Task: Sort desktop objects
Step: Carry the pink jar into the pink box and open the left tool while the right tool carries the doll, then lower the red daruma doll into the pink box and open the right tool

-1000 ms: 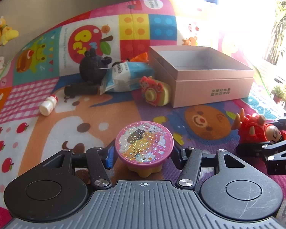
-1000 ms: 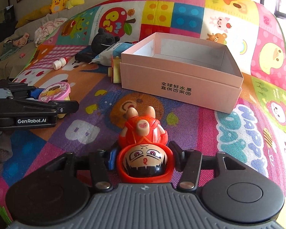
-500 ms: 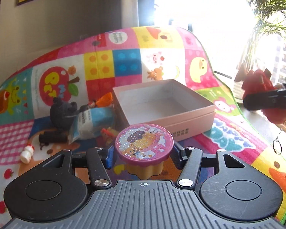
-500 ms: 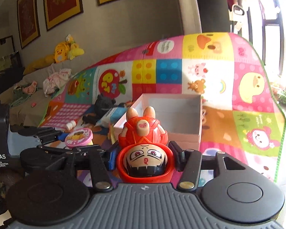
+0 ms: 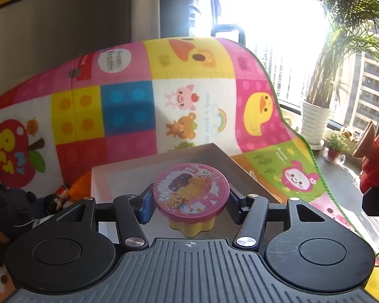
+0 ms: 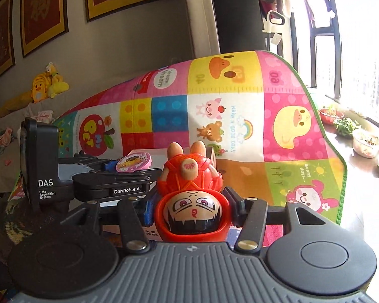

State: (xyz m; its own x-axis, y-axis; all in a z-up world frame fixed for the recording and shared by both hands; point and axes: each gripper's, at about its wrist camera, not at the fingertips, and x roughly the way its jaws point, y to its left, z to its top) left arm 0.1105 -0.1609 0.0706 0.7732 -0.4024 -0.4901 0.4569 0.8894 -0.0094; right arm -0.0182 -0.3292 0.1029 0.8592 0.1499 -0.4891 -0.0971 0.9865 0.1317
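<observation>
My left gripper [image 5: 190,205] is shut on a pink-lidded yellow cupcake toy [image 5: 190,197] and holds it above the open pink box [image 5: 128,174]. My right gripper [image 6: 190,210] is shut on a red doll figure [image 6: 190,192], held upside down in the air. The doll also shows at the right edge of the left wrist view [image 5: 376,161]. The left gripper with the cupcake toy [image 6: 134,164] shows to the left in the right wrist view, over the box, whose front wall [image 6: 149,233] is mostly hidden.
A colourful play mat [image 5: 189,96] covers the surface and rises behind the box. A black plush [image 5: 12,209] and small toys [image 5: 63,194] lie left of the box. A potted plant [image 5: 315,123] stands by the window on the right.
Both grippers have risen and moved forward with their toys. The left gripper now holds the cupcake toy over the box; the view tilted up toward the window.
</observation>
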